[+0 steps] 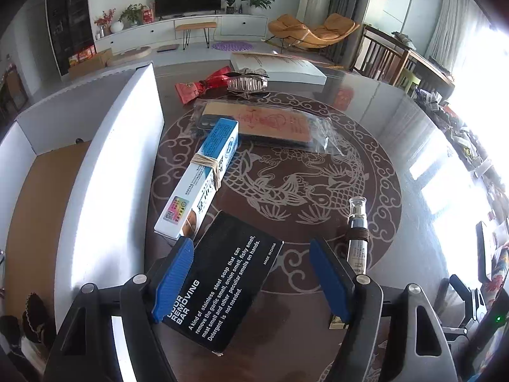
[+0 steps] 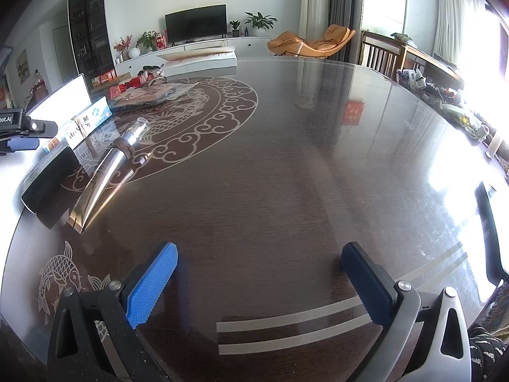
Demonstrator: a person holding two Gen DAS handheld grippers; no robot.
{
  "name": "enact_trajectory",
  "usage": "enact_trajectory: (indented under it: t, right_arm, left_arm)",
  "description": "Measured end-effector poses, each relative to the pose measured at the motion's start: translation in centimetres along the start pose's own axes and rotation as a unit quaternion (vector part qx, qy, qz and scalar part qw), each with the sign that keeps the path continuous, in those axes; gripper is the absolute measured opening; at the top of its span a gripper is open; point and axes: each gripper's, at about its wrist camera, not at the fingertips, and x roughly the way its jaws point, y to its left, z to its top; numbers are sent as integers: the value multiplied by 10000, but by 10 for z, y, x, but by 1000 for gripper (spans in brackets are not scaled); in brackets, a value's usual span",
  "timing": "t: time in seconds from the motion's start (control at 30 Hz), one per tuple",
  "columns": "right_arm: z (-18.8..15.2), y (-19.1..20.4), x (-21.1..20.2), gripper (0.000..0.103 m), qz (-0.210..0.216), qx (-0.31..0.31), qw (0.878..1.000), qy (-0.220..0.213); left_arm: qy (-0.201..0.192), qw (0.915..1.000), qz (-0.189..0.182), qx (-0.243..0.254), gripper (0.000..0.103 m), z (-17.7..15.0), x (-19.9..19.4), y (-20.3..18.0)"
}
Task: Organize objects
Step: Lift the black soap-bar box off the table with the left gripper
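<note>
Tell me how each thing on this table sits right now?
Left gripper: open, astride the box.
Right gripper: open, empty.
Black odour-bar box: flat, closed.
Blue-white carton: flat, rubber-banded.
Silver tube: lying, capped.
White storage box: open.

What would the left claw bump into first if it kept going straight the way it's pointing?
Most likely the black box lying on the table between the open left claw's fingers; it sits directly ahead, tilted against the blue-and-white box. How far off it is, is hard to judge.
</note>
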Motion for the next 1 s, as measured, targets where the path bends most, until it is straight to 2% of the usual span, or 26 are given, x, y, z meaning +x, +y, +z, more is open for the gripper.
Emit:
enact_trajectory:
  t: [0.17, 0.3, 0.4, 0.47, 0.53, 0.57, 0.67, 0.73, 0.8, 0.9, 1.0]
  right_arm:
    - [0, 0, 0, 103, -3, 1, 10000, 0]
    - [0, 0, 0, 103, 0, -1, 10000, -1]
    - [0, 0, 0, 103, 0, 0, 10000, 1]
    - [0, 0, 0, 103, -1, 0, 10000, 0]
    - [0, 0, 0, 103, 0, 0, 10000, 1]
    - [0, 0, 0, 103, 0, 0, 10000, 1]
    - [0, 0, 0, 103, -1, 0, 10000, 2]
    - [0, 0, 0, 103, -2, 1, 10000, 1]
    - [0, 0, 0, 103, -3, 1, 10000, 2]
    - [0, 0, 0, 103, -2, 0, 10000, 1]
    - [0, -1, 0, 103, -3, 0, 10000, 0]
  left_arm:
    - [113, 9995, -256, 156, 74, 2, 0, -3]
    - [299, 9969, -384, 619, 75, 1, 8, -16]
    - [445, 9934, -56, 1059, 75, -5, 17, -30]
    - [469, 9917, 262, 1169, 75, -9, 22, -33]
    - [483, 9921, 401, 1082, 76, -11, 27, -30]
    - [428, 9921, 501, 1072, 83, -11, 27, -28]
    - [497, 9916, 740, 938, 96, -10, 37, -18]
    - [718, 9903, 726, 943, 97, -14, 47, -16]
    - [755, 9875, 869, 1077, 102, -18, 54, -20]
    - [810, 9901, 739, 874, 103, -18, 55, -17]
    - [998, 9936, 319, 422, 103, -19, 58, -6]
